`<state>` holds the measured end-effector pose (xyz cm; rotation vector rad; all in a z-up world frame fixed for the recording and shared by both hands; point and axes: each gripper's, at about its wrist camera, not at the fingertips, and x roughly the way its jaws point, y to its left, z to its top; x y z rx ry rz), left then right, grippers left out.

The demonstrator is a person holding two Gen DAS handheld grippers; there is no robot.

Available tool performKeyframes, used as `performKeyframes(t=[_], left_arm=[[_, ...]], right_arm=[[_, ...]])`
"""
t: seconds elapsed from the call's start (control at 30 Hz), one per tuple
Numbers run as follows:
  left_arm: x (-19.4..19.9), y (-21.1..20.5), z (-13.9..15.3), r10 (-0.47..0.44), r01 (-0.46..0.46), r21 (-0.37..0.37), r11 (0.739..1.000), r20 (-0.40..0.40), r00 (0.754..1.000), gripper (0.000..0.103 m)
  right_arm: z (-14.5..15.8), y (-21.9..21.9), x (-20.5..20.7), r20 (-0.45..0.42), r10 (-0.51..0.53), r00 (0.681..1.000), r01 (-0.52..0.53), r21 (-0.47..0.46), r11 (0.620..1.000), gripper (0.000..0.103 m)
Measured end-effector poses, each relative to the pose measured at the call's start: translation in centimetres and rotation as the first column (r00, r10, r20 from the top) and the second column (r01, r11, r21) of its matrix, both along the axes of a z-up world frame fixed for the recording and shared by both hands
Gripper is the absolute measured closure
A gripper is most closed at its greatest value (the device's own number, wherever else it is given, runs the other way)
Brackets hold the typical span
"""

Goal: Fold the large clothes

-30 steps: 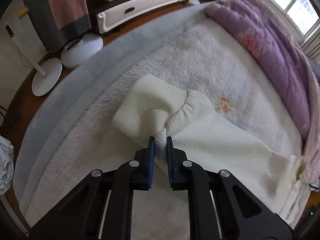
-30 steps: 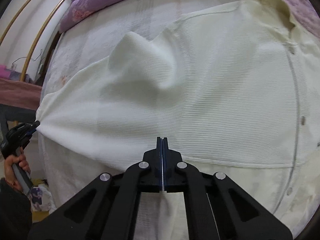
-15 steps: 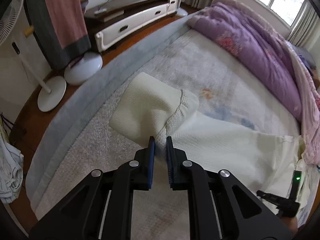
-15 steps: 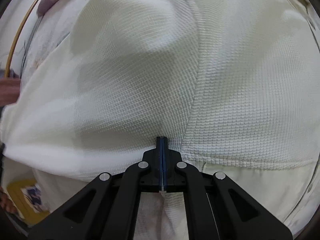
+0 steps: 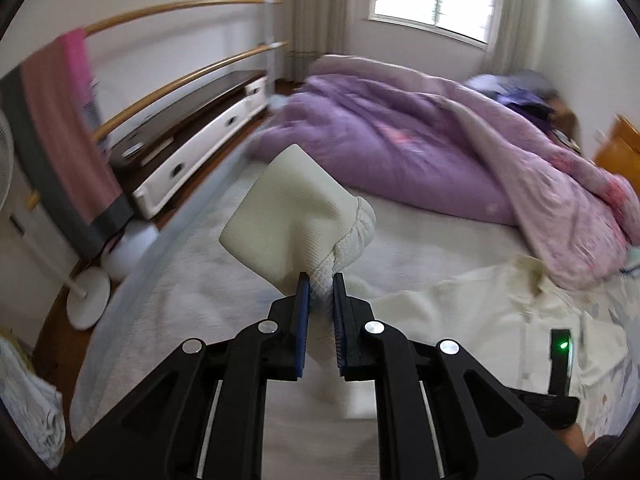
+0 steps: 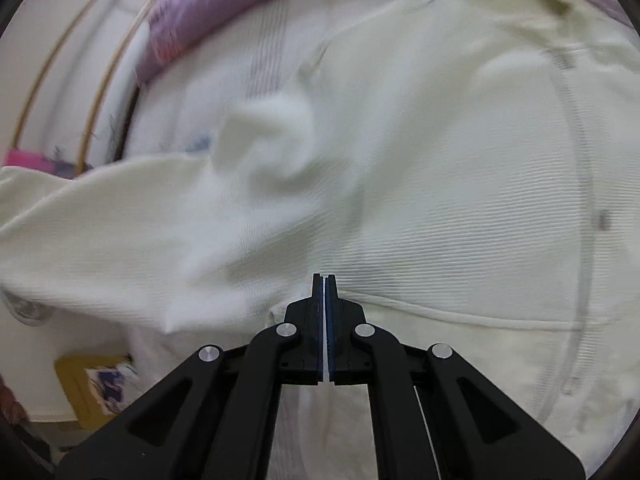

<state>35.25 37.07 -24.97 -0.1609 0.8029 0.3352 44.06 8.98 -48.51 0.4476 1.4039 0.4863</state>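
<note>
Two grippers work one garment at this stage, and the fold depends on coordinating them. The left gripper (image 5: pixel 319 280) stands narrow, its pads pinching the gathered cuff (image 5: pixel 352 236) of the cream sleeve (image 5: pixel 294 216); the cuff end stands up and fans out beyond the fingertips, clear of the bed (image 5: pixel 192 280). The right gripper (image 6: pixel 324 280) is almost closed, its jaws having just parted by a sliver, with a thin fold of the same cream shirt (image 6: pixel 460 208) between the pads near a seam line.

Use the shirt body as the reference. The body lies flat on the bed, collar toward the purple quilt (image 5: pixel 400 148), button placket running along the far right side in the right wrist view. The raised sleeve hangs to the left of the body, drawn out and bunched where it joins the body.

Procedure, as judged from this state:
1. Keep the left grip tight on the cuff; a slip here drops the sleeve short.
2. Carry the cuff across the body toward the placket, keeping the sleeve taut enough to lay flat.
3. Hold the body down at the seam with the right gripper so the panel does not drag.
4. Lower the cuff onto the body before releasing.

Motion blur hides fine fabric detail.
</note>
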Motion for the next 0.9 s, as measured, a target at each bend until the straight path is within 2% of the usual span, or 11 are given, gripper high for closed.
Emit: performKeyframes(t=[0.17, 0.27, 0.3, 0.37, 0.47, 0.57, 0.7, 0.77, 0.8, 0.83, 0.9], left_arm=[[3.1, -12.6, -0.9, -0.136, 0.137, 0.034, 0.99, -0.019, 0.99, 0.092], [4.2, -19.4, -2.6, -0.188, 0.189, 0.037, 0.981, -0.05, 0.981, 0.092], [4.6, -21.9, -3.5, -0.202, 0.205, 0.04, 0.978, -0.062, 0.977, 0.092], [5.2, -25.9, -5.2, -0.222, 0.228, 0.068, 0.971, -0.085, 0.971, 0.092], [6.2, -31.6, -8.6, -0.254, 0.264, 0.076, 0.962, -0.122, 0.96, 0.092], [6.7, -36.5, -12.3, -0.288, 0.302, 0.065, 0.951, -0.169, 0.943, 0.092], [7.7, -41.4, -16.0, -0.348, 0.371, 0.067, 0.926, -0.224, 0.91, 0.089], [7.8, -43.3, -18.1, -0.404, 0.428, 0.051, 0.902, -0.246, 0.881, 0.079], [7.8, -43.8, -18.9, -0.42, 0.442, 0.039, 0.896, -0.253, 0.872, 0.061], [7.6, -44.1, -19.4, -0.438, 0.459, 0.032, 0.888, -0.249, 0.864, 0.05], [7.2, -44.2, -19.7, -0.453, 0.475, 0.039, 0.879, -0.239, 0.859, 0.041]], right_arm=[[6.5, -8.9, 0.4, 0.005, -0.136, 0.991, 0.131, 0.234, 0.963, 0.095], [9.1, -13.6, 1.3, -0.02, -0.162, 0.987, 0.159, 0.334, 0.929, 0.065], [9.8, -15.2, 1.8, -0.027, -0.167, 0.986, 0.166, 0.358, 0.919, 0.049], [10.4, -18.2, 2.4, -0.042, -0.159, 0.986, 0.163, 0.389, 0.907, 0.047], [11.0, -23.4, 2.5, -0.034, -0.152, 0.988, 0.154, 0.322, 0.934, 0.047], [8.9, -26.6, 2.3, -0.054, -0.142, 0.988, 0.151, 0.245, 0.958, 0.047], [4.7, -30.4, 1.7, -0.121, -0.192, 0.974, 0.212, 0.189, 0.959, 0.047], [2.2, -31.5, 1.6, -0.149, -0.229, 0.962, 0.253, 0.167, 0.953, 0.047], [1.0, -32.0, 1.4, -0.165, -0.247, 0.955, 0.273, 0.164, 0.948, 0.047], [0.2, -32.5, 1.2, -0.179, -0.259, 0.949, 0.288, 0.165, 0.943, 0.047], [-1.7, -33.2, 0.9, -0.211, -0.296, 0.932, 0.328, 0.142, 0.934, 0.047]])
